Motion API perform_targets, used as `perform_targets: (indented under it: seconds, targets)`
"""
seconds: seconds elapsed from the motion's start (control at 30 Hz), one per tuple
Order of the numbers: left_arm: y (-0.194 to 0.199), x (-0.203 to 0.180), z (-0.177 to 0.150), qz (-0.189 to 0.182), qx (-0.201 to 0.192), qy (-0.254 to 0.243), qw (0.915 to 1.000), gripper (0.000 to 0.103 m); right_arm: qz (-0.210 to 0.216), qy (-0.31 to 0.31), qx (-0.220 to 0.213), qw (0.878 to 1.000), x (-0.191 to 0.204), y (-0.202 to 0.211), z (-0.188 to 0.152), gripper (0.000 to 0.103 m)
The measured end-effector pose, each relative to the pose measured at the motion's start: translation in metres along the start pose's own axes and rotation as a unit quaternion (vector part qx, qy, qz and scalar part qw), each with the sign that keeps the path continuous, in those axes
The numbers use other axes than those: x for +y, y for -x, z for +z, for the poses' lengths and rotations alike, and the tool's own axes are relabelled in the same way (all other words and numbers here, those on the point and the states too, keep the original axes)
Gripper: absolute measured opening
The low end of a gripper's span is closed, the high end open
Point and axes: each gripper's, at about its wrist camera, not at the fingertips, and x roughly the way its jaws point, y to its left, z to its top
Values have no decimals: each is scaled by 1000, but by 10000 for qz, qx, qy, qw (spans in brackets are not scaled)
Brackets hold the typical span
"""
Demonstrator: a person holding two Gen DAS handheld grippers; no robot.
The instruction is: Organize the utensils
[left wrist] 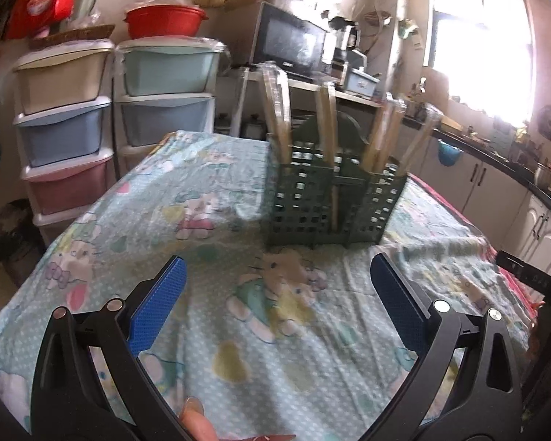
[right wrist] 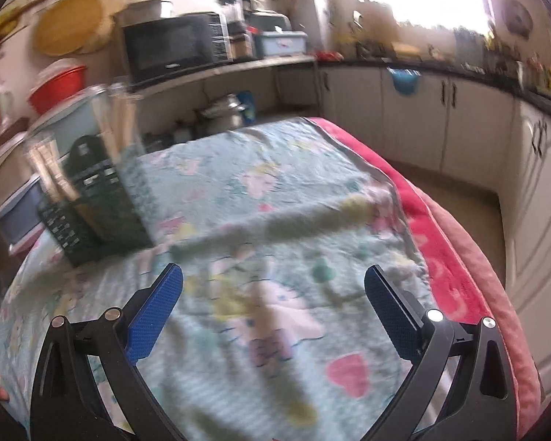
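Both hand-held grippers, left gripper (left wrist: 277, 275) and right gripper (right wrist: 273, 286), hung wide apart and empty above the cartoon-print cloth (left wrist: 209, 220). Wooden-handled utensils (left wrist: 275, 110) stood handles-up in the green slotted caddy (left wrist: 330, 202), probably already sorted, since no loose utensil showed.

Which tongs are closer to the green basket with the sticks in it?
Probably the left. The left tongs point straight at the green basket, which stands just ahead of them. From the right tongs, the basket sits off to their left side. Both are open and empty.
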Motion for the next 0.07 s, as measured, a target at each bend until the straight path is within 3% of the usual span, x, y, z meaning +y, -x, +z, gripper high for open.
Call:
perform_targets:
  seconds: [0.07]
  targets:
    - [-3, 9, 3, 134, 29, 52, 9999, 92, -73, -35, 91, 9999, -7, -7, 2, 96]
